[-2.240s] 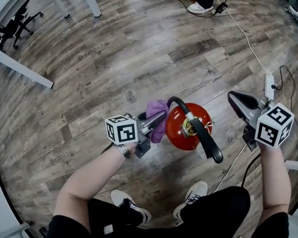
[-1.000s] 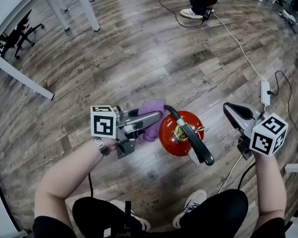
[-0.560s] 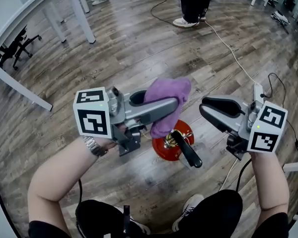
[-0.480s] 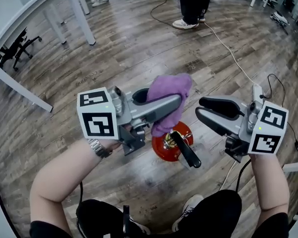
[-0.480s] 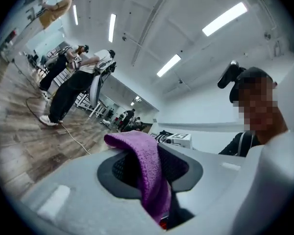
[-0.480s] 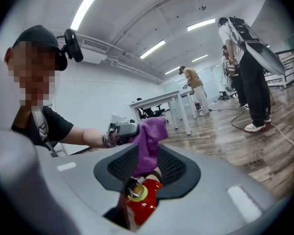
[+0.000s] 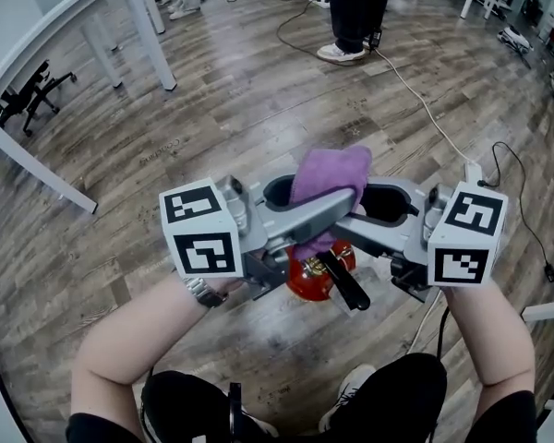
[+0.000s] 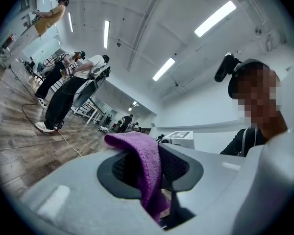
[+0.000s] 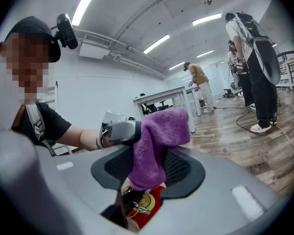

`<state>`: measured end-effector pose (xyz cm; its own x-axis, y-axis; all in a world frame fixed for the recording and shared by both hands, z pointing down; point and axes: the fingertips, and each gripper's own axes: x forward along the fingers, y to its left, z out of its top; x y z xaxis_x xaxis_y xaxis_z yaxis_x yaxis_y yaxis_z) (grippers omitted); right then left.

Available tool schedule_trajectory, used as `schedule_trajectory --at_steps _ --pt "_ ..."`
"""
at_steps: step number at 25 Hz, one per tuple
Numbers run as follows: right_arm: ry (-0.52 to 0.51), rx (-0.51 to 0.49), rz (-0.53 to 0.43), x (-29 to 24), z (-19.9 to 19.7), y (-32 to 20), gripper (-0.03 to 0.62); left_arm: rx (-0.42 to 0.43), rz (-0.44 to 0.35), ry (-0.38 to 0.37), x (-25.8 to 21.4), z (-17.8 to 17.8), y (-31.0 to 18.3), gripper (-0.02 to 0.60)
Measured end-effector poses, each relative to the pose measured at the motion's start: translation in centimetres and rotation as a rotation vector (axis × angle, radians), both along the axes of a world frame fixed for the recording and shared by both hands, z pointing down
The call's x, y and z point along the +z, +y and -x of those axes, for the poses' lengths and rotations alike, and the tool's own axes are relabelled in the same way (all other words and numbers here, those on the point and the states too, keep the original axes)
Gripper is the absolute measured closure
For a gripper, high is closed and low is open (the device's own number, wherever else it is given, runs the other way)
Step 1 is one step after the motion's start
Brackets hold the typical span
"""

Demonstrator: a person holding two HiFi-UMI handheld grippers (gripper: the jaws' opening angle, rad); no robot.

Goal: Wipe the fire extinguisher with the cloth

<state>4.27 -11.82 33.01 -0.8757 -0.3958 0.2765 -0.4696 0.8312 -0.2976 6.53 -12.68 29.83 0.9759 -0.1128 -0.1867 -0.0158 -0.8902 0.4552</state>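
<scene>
Looking steeply down at a wood floor [image 7: 212,109] here, with both tools held up in the air mid frame. Got the purple cloth [image 7: 329,175] pinched in the left tongs [image 7: 325,207], clamped narrow on the fabric, with a bunch puffing out above and a tail hanging underneath. Same story in the left gripper view: can see the cloth folded over and squeezed right between the two black pads [image 8: 119,170]. Reaching in from the right side of the frame, got the right tongs [image 7: 362,216] opening up wide and straddling that same cloth from the opposite side, not pressing on it as far as can be seen. Backed up by the right gripper view: purple fabric dangling in the gap between the spread jaws, gripped further back by the other tool. As for the fire extinguisher [image 7: 307,281], standing upright on the floor just below centre, under the cloth, mostly covered by the two tools in the head view. Can't tell the gap between the two. Can make out its red top and the black lever [image 7: 345,286] sticking toward lower right. Also peeking through the bottom of the right gripper view: red shoulder plus a brassy valve and ring. Elsewhere, spotting a white cable [image 7: 425,100] snaking across the upper right, someone's legs [image 7: 351,7] at the top edge, and an office chair [image 7: 23,90] at far left
</scene>
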Motion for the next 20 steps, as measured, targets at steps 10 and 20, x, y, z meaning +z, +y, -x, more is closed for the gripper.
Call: schedule_trajectory --at_steps 10,20 --pt "0.181 -0.217 -0.011 1.9 -3.9 -1.9 0.494 -0.186 0.007 -0.050 2.8 9.2 0.3 0.544" --pt "0.305 -0.607 0.187 11.5 -0.7 -3.0 0.496 -0.269 0.124 -0.104 9.5 12.9 6.5 0.584"
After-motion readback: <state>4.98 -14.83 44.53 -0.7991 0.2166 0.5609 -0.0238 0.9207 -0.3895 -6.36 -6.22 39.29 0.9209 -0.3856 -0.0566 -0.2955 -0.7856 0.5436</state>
